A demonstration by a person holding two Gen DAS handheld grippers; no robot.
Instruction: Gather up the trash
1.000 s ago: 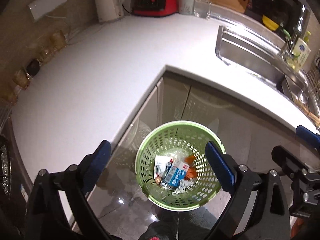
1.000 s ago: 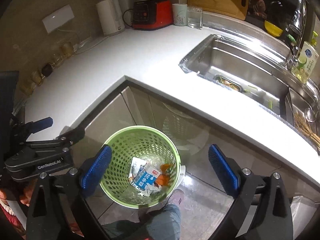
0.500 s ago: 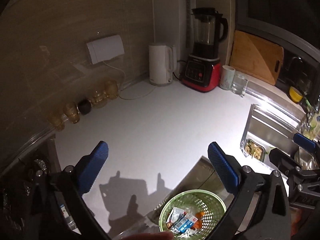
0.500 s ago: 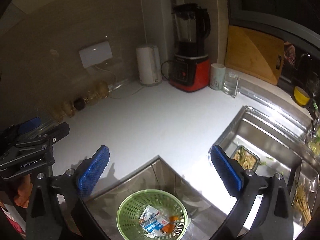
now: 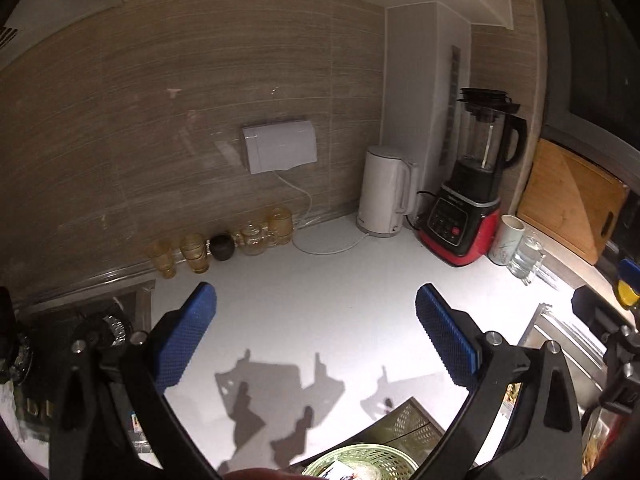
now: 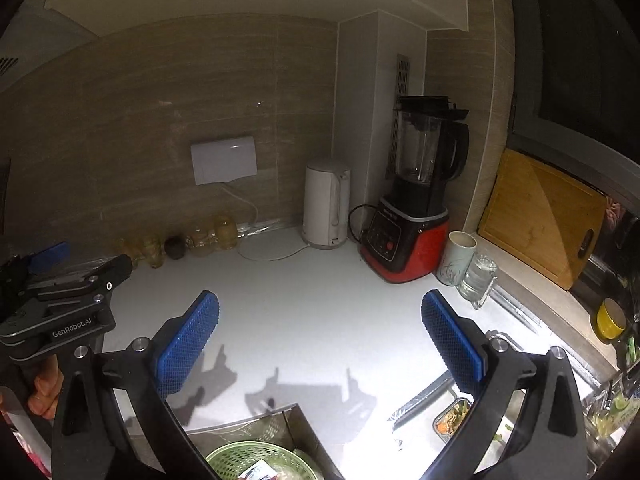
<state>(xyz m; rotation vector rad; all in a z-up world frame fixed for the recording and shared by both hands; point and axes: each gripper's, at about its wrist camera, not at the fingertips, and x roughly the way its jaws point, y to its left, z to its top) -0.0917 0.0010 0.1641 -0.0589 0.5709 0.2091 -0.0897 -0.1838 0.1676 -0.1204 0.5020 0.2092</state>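
Note:
My left gripper (image 5: 316,336) is open, its blue pads wide apart with nothing between them, raised over the white countertop (image 5: 320,312). My right gripper (image 6: 320,340) is open and empty too, over the same countertop (image 6: 312,312). The green perforated trash basket (image 5: 360,462) shows only as a rim at the bottom edge of the left wrist view, with a scrap of wrapper inside. In the right wrist view the basket (image 6: 248,460) stands on the floor below the counter corner, holding a few wrappers. The left gripper's black body (image 6: 60,304) appears at the left of the right wrist view.
Along the back wall stand a white kettle (image 6: 326,204), a red and black blender (image 6: 416,200), a mug (image 6: 456,258), a glass (image 6: 478,276) and a row of amber glasses (image 5: 224,242). A wooden cutting board (image 6: 540,216) leans at the right. The steel sink (image 6: 452,408) holds food scraps.
Both grippers have risen from just above the basket and tilted up toward the wall. The basket has slid from the middle of each view down to the bottom edge.

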